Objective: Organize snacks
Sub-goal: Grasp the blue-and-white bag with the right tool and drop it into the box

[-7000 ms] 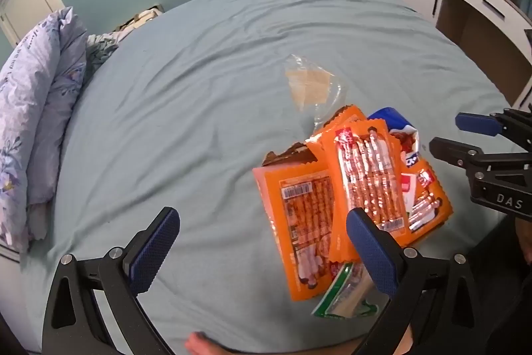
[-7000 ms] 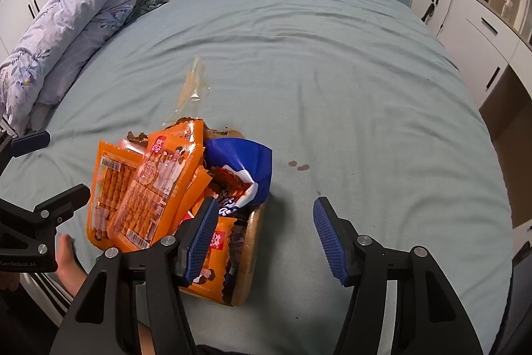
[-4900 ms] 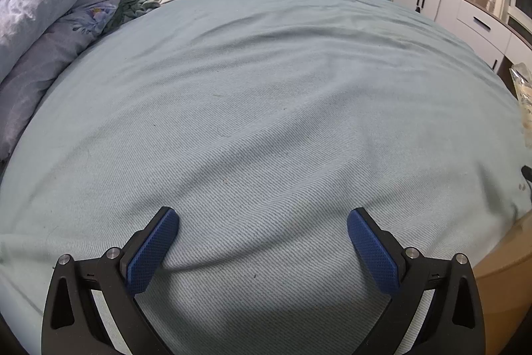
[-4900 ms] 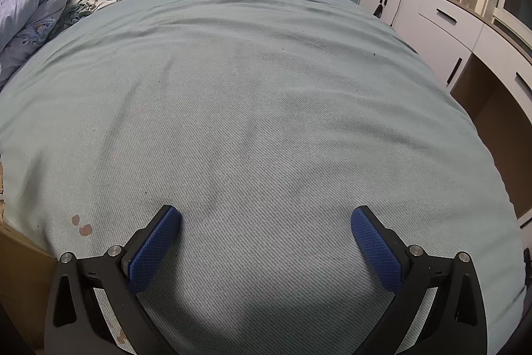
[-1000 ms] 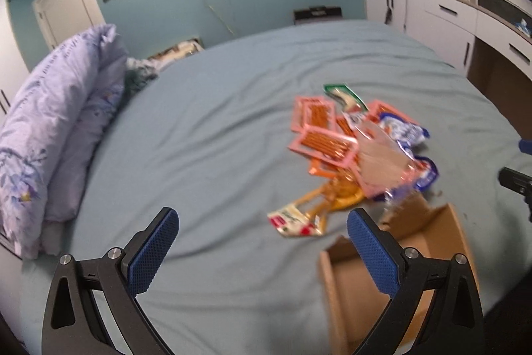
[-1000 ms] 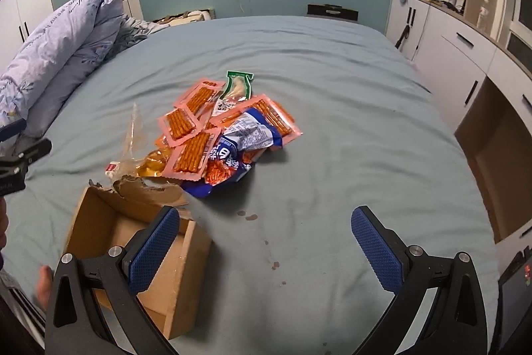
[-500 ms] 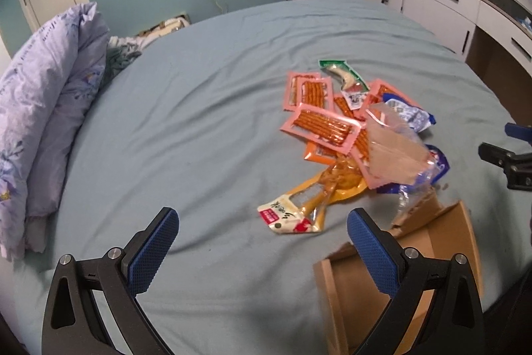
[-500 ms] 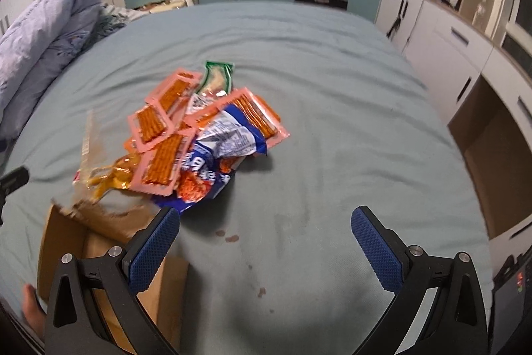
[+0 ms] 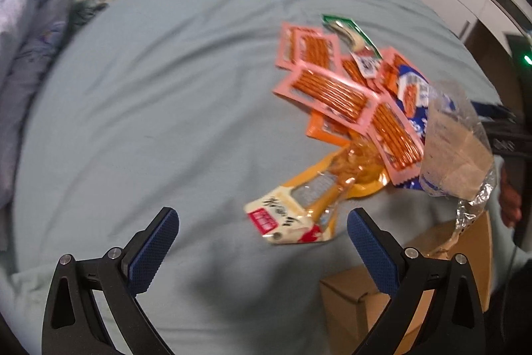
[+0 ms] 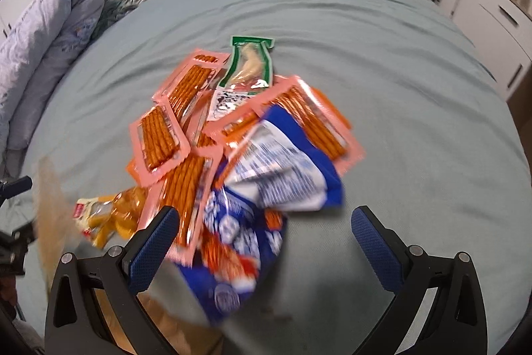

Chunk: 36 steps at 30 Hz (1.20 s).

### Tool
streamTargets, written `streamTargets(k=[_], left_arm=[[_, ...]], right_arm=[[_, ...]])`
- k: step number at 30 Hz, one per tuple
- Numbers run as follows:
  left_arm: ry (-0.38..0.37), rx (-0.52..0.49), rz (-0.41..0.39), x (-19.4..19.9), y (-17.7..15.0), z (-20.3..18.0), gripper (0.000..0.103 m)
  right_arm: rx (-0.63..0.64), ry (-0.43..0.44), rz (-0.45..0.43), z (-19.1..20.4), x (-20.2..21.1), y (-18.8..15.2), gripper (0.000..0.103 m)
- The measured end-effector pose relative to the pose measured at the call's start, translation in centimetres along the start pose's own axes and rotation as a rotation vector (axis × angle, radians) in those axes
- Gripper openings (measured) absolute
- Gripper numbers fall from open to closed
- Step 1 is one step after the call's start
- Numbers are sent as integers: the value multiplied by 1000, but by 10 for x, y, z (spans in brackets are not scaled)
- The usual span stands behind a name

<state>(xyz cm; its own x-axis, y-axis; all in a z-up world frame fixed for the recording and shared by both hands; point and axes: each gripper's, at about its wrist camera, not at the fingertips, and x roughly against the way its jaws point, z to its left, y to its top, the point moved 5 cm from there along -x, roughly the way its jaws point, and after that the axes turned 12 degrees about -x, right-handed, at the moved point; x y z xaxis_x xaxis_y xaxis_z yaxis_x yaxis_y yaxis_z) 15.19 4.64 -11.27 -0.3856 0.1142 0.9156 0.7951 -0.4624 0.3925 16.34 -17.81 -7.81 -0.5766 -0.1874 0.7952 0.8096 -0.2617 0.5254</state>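
A: Where did things stand with the snacks?

B: The whole pile lay loose on the bed, toward its near edge and right-hand side, none of it in the cardboard box as far as I could see. The box sat at the near edge, just beside the pile.

A: And the claws?

B: Both were spread wide and empty. The left claw hung over the yellow chicken-foot packet, the piece of the pile nearest it. The right claw hung over the blue bag.

A: How would you have taken the first piece?

B: I judged the yellow packet the easy one: it stuck out of the pile on its own. Come down with one finger on each long side, pinch the flat seal end, lift clear, then carry it across to the box.

A: Anything in the way?

B: The clear plastic bag stood crumpled between the pile and the box, partly over the box mouth; it could snag a carried packet. The pink stick-snack packs overlapped one another and the blue bag, so tugging one might drag its neighbours. A rolled quilt lay along the far left edge, well apart.
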Motion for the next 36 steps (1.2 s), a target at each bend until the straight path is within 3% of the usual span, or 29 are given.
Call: streamTargets(k=[4,7,8,10,14,16,19,21,24,28,33,36], left_arm=[[-53,-85,22,-21,11,-13,103],[-106,-187,36,-40,24,-28,103],[-128,-202,44,-45,26,-31,103],[-195,-221,68,-56,31,-39,103],[-252,-257,121,-76,32,-50,103],[-238,-280,120,-80,34,-54,103],[-221,-279,122,-78,38,-54,79],[-198,-261,122,-75,40,-47,45],[-238,-159,106,-68,39,-30,30],[-243,-44,56,-44,34,-10,28],[-240,22,-81,31,27,-1,21],[-242,4,-182,82,25,-12,21]], right_arm=[[6,-40,34,-2,-33,11,102],[8,-86,35,-10,-39,14,79],[-10,-57,35,-13,-36,16,62],[-62,45,45,-16,-27,21,17],[-127,70,-39,-27,-2,35,16],[-146,86,-71,-31,8,39,16],[-187,130,-105,-35,17,40,16],[-194,142,-121,-36,22,39,16],[-189,128,-138,-36,20,31,16],[-192,130,-134,-38,34,8,16],[-182,142,-172,-36,74,-13,16],[-199,174,-196,-33,98,-25,16]])
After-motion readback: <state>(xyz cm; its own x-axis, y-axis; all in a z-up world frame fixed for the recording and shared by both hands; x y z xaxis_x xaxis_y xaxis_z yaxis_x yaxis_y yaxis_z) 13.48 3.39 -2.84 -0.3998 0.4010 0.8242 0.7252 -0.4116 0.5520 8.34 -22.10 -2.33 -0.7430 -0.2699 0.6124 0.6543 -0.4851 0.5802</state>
